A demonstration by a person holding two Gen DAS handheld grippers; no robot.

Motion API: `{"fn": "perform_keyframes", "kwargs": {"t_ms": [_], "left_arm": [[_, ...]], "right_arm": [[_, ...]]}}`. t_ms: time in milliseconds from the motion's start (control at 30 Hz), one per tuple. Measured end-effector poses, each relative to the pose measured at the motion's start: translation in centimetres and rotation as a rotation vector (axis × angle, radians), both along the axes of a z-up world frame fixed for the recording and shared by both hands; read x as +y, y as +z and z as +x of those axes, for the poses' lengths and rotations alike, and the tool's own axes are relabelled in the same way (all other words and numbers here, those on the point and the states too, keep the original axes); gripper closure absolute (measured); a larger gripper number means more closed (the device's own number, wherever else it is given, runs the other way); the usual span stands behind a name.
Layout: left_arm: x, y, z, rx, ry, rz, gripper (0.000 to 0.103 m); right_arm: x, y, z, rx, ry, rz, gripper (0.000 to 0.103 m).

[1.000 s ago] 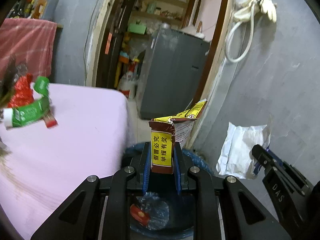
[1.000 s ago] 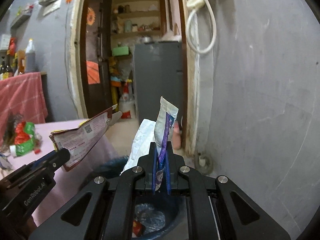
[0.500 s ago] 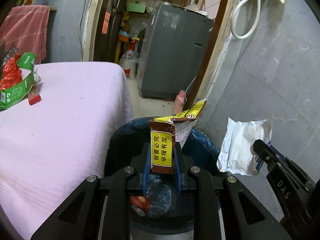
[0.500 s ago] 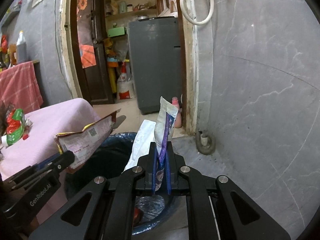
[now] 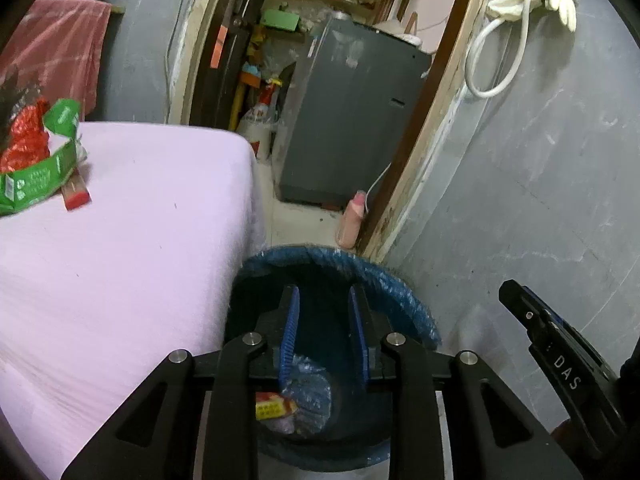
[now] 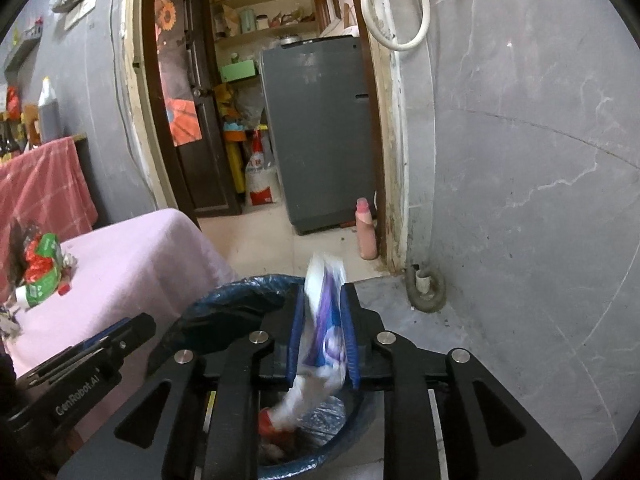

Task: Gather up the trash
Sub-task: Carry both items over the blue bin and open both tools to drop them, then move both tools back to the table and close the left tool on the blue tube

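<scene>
Both grippers hang over the blue-lined trash bin (image 5: 340, 264). The left gripper (image 5: 325, 336) has just been opening, with nothing between its jaws. The right gripper (image 6: 323, 334) has just been opening too, and its white and purple wrapper (image 6: 325, 320) is slipping down into the bin. This is the dropping step. Next, I think, both go to the pink table (image 5: 132, 240) beside the bin for the green and red wrappers (image 5: 36, 160).
</scene>
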State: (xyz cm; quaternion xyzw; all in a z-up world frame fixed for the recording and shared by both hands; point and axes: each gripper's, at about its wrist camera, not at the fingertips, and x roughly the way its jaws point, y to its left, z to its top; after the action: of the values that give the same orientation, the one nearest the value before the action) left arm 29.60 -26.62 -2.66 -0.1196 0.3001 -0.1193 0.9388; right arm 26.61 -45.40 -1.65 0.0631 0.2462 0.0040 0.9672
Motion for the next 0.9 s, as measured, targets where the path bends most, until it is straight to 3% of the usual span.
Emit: {"fn": "perform_keyframes", "kwargs": {"t_ms": [333,400,567,667,733,800,900], "left_arm": [[2.8,4.3,-2.1,-0.147,0.027,0.016,0.061],[3.4,5.0,-2.6,-0.166,0.036,0.023,0.055],[5.2,6.7,-3.6,-0.205,0.056,0.038,0.039],[6.6,7.5,-4.4,-0.228,0.065,0.034,0.026],[7.6,8.1,-5.1,-0.245,0.071,0.046,0.024],[8.3,8.5,-5.6,-0.249,0.082,0.055,0.008],[9.9,9.2,-6.9,-0.284,0.103,0.044,0.005]], "right_arm": [[0.9,3.6,-1.8,-0.119,0.016,0.002,0.074],[1.3,4.4,-2.5,-0.156,0.023,0.011,0.055],[2.5,6.6,-3.5,-0.220,0.043,0.026,0.048],[3.2,7.5,-4.2,-0.255,0.050,0.036,0.031],[3.7,8.0,-4.7,-0.275,0.058,0.046,0.023],[4.3,8.4,-5.1,-0.284,0.065,0.054,0.017],[5.0,8.6,-5.9,-0.299,0.070,0.068,0.005]]}}
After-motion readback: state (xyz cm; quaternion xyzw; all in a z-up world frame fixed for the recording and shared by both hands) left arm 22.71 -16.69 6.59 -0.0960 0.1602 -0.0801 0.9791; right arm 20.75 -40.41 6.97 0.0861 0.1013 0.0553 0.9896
